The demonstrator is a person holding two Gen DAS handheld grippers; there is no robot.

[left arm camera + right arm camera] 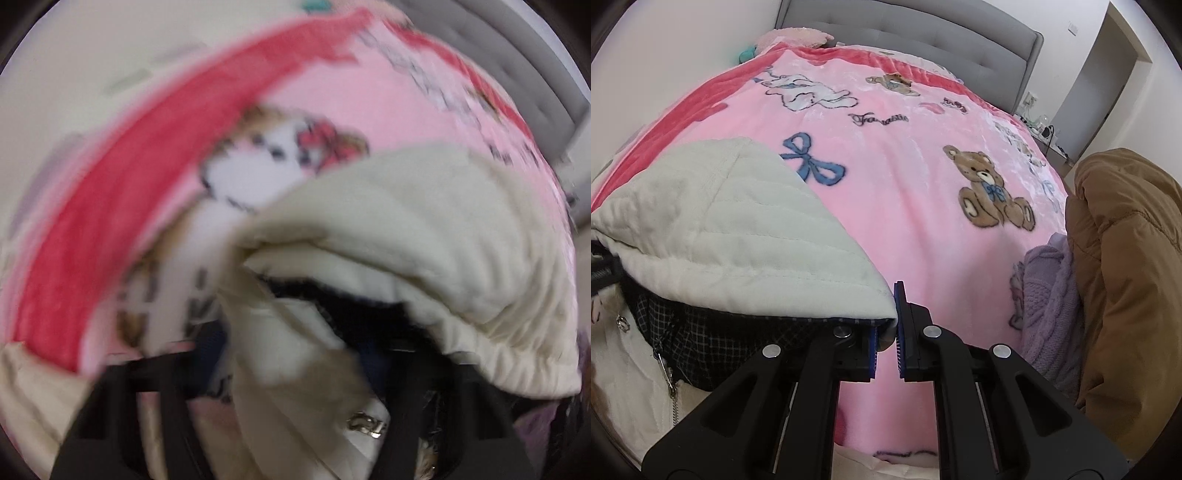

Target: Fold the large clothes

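A cream quilted jacket [713,229] with a dark checked lining [713,343] lies on the near left of a pink cartoon blanket [905,177]. My right gripper [886,343] is shut on the jacket's folded corner, which shows between the blue pads [900,332]. In the blurred left wrist view the same jacket [424,236] drapes over my left gripper [295,402]; cream fabric runs between its black fingers [122,406], and the tips are hidden.
A brown puffer coat [1126,277] and a lilac knit garment [1052,302] lie at the bed's right edge. A grey padded headboard [923,40] stands at the far end. A doorway [1108,81] is at the far right.
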